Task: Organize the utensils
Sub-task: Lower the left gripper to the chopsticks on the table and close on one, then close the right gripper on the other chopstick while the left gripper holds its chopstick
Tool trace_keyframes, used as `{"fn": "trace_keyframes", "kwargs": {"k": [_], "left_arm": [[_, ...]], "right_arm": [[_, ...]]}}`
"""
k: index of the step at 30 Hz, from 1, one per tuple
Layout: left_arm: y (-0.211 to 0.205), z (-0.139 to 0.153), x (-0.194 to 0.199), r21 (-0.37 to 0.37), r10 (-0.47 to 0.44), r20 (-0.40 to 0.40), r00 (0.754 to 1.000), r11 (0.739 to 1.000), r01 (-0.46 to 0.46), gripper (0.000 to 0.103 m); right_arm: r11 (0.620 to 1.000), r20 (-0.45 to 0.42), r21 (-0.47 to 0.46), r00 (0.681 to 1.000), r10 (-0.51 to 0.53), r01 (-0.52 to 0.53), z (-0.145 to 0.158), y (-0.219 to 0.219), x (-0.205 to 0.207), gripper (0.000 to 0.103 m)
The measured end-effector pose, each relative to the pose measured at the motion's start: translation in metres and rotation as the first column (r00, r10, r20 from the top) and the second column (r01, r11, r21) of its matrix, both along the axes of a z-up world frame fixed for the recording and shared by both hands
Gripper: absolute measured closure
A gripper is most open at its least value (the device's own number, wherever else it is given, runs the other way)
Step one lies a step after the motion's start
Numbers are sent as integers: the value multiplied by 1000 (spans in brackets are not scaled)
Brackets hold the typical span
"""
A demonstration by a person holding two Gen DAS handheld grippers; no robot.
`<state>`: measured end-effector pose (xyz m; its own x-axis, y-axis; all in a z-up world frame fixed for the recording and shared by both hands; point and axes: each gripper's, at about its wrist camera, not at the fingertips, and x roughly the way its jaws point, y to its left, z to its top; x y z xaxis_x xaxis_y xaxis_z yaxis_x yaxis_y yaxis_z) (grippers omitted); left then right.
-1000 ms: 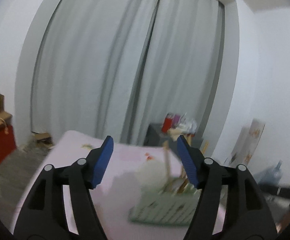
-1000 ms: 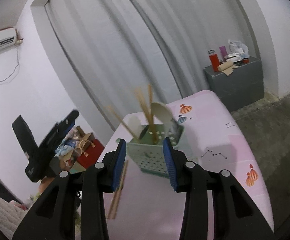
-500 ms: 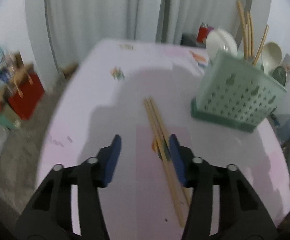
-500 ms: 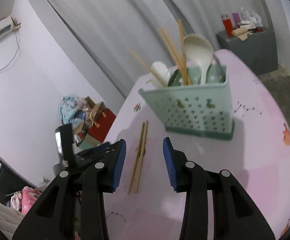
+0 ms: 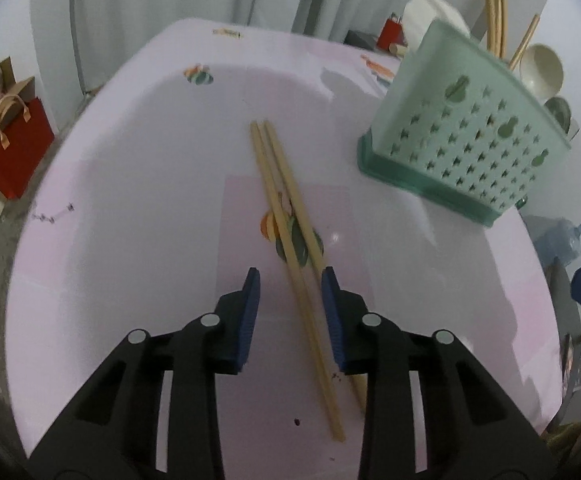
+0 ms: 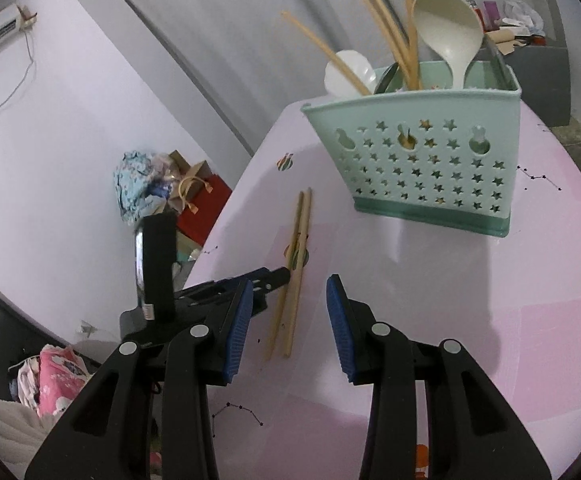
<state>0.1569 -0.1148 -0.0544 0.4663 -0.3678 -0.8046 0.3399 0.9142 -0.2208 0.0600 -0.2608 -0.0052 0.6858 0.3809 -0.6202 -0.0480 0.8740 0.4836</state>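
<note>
A pair of wooden chopsticks [image 5: 286, 216] lies on the pink table [image 5: 130, 200]; it also shows in the right wrist view [image 6: 296, 256]. My left gripper [image 5: 290, 280] is open, its blue pads straddling the near part of the chopsticks just above them. A green perforated utensil basket [image 5: 462, 148] stands to the right, holding several chopsticks and spoons; it shows in the right wrist view [image 6: 418, 160] with a cream ladle [image 6: 448, 36]. My right gripper [image 6: 288, 292] is open and empty, right of the chopsticks. The left gripper [image 6: 274, 278] reaches them there.
A red gift bag [image 5: 16, 148] and other bags sit on the floor left of the table. A grey cabinet [image 6: 542, 76] with bottles stands behind the table by the curtains. A water jug [image 5: 562, 236] is on the floor at the right.
My left gripper has tilted down from the curtains and moved in over the chopsticks. My right gripper has lowered and come closer to the table and basket.
</note>
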Motion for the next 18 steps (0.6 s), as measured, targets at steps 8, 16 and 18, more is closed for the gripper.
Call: {"fn": "trace_keyframes", "kwargs": {"k": [8, 16, 18], "left_arm": [[9, -2, 0, -6, 14, 24, 1000, 1000, -14, 88], [27, 0, -6, -15, 42, 28, 999, 999, -42, 101], [35, 0, -7, -19, 56, 23, 998, 998, -55, 101]], "right_arm": [[999, -34, -49, 999, 10, -12, -8, 13, 8, 65], [978, -100, -181, 991, 87, -104, -35, 50, 46, 65], [964, -119, -226, 986, 119, -144, -43, 62, 56, 67]]}}
